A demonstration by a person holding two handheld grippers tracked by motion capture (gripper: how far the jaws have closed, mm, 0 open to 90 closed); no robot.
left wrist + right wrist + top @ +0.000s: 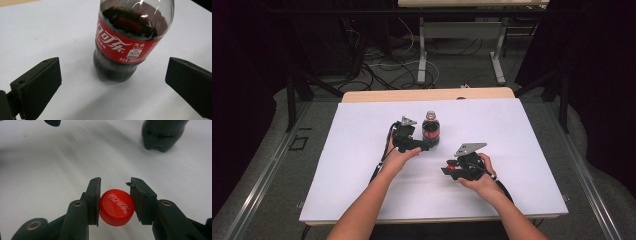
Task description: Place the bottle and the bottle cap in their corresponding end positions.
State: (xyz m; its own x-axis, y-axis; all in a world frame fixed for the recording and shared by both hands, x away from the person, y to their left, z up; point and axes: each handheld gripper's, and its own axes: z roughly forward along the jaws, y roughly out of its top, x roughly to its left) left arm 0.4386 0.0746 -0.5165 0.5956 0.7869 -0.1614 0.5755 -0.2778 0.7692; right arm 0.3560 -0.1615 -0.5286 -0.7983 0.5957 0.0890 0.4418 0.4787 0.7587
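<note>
A small cola bottle [431, 130] with a red label stands upright near the middle of the white table cover. My left gripper [424, 145] sits just left of it, close to its base. In the left gripper view the bottle [125, 50] stands ahead of and between the wide-apart jaws, and neither pad touches it, so my left gripper [112, 72] is open. My right gripper [448, 169] hovers low, nearer the front and right of the bottle. It is shut on a red bottle cap [116, 207], pinched by its rim between the two pads [93, 200]. The bottle's base [162, 135] shows farther off.
A white sheet [362, 165] covers most of the table, with a strip of bare wood [427, 94] along the far edge. Beyond it on the floor are cables and the legs of another table [423, 55]. Dark drapes close in both sides.
</note>
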